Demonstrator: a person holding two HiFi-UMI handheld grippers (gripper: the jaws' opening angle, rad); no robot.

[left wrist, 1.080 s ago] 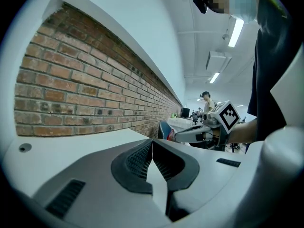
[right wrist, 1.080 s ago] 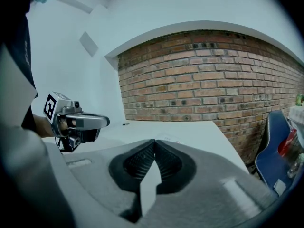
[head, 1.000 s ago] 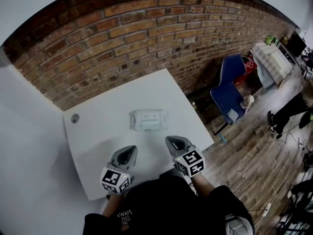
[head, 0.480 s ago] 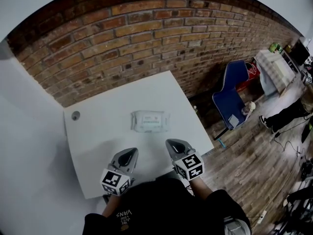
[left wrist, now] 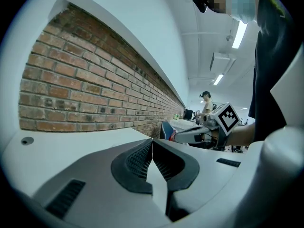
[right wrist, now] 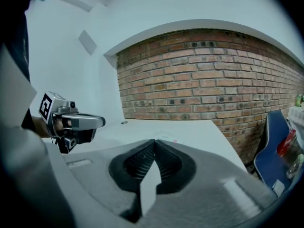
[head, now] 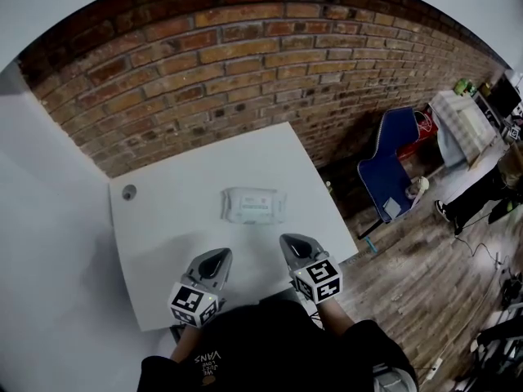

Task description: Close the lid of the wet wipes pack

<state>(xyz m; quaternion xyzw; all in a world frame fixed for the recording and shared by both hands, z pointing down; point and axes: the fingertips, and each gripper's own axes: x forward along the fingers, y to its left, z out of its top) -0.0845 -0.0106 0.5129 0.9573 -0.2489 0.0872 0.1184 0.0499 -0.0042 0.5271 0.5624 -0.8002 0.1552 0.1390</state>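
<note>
A white wet wipes pack (head: 254, 205) lies flat near the middle of the white table (head: 163, 219), its lid looking flat from above. In the right gripper view only a sliver of the pack (right wrist: 167, 138) shows beyond the jaws. My left gripper (head: 216, 257) hovers at the table's near edge, left of the pack, with its jaws shut and nothing between them. My right gripper (head: 292, 242) sits level with it, just short of the pack's near right corner, also shut and empty. In the gripper views the left gripper (left wrist: 152, 140) and right gripper (right wrist: 154, 140) show their pads pressed together.
A brick wall (head: 245, 64) runs behind the table. A round cable hole (head: 129, 192) sits in the table's far left corner. A blue chair (head: 392, 166) stands on the wood floor to the right, with a cluttered table (head: 462, 117) and a seated person's legs (head: 474, 198) beyond.
The grippers have kept their places at the table's near edge. The head camera shifted slightly, so the table and pack sit a little lower and rightward in view.
</note>
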